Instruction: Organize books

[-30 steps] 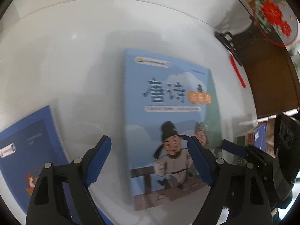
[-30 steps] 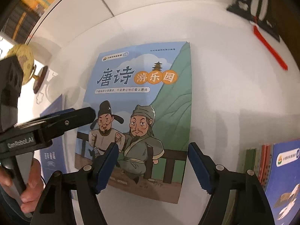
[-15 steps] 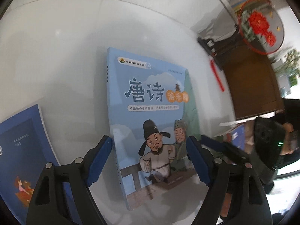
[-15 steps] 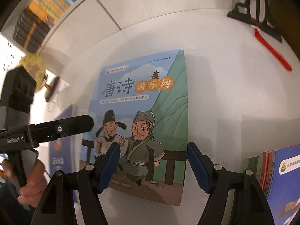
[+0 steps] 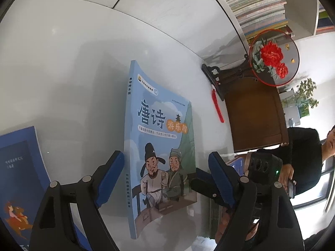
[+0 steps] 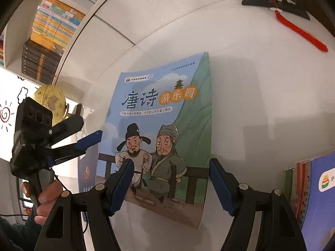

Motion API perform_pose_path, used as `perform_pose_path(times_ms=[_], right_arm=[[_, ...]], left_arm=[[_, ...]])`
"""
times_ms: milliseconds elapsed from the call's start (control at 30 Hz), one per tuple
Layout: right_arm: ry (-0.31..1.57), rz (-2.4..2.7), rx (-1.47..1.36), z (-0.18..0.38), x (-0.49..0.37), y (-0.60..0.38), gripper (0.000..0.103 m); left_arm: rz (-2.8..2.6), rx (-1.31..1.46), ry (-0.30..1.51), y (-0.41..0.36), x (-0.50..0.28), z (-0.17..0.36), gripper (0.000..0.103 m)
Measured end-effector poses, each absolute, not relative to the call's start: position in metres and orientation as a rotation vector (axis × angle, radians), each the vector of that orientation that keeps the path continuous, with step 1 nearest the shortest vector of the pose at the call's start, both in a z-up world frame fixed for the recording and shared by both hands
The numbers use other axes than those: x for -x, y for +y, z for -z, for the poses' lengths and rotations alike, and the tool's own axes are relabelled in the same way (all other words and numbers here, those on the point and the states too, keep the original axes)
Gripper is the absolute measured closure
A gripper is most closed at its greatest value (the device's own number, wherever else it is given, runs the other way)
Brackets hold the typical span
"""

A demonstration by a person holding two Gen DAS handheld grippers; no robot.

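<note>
A light blue book (image 5: 161, 138) with two cartoon men on its cover lies flat on the white table (image 5: 62, 73), spine to the left. My left gripper (image 5: 165, 177) hovers open over its near end, and the book's lower half shows between the blue pads. My right gripper (image 6: 170, 185) is open too, over the same book (image 6: 163, 129), its right pad just past the book's right edge. In the right wrist view the left gripper (image 6: 83, 131) sits at the book's left edge. In the left wrist view the right gripper (image 5: 201, 182) sits at the book's right edge.
A dark blue book (image 5: 18, 177) lies to the left. A stack of books (image 6: 309, 190) lies at the right. A round fan ornament (image 5: 272, 58) with a red tassel (image 6: 301, 31) stands at the back right, a globe (image 6: 50, 100) at the left. Bookshelves (image 5: 261, 2) stand behind. A person (image 5: 303, 161) stands at the right.
Both cameras have tipped upward, so the shelves and ornament come into view. The left gripper has swung toward the book's spine side. The book has stayed flat on the table.
</note>
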State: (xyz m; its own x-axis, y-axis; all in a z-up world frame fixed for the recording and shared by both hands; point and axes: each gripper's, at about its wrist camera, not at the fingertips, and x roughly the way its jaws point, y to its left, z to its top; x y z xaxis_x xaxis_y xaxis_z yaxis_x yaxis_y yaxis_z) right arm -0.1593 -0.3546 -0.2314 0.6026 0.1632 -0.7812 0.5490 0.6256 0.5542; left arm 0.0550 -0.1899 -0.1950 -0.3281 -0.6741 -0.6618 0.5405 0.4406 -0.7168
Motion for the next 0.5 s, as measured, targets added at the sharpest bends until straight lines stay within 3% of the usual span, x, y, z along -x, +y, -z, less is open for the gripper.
perform_pose_path(times_ms=[500], right_arm=[[0.89, 0.275, -0.89, 0.232, 0.163, -0.353, 0.028]], left_arm=[[1.296, 0.636, 1.621, -0.172, -0.083, 0.219, 0.022]])
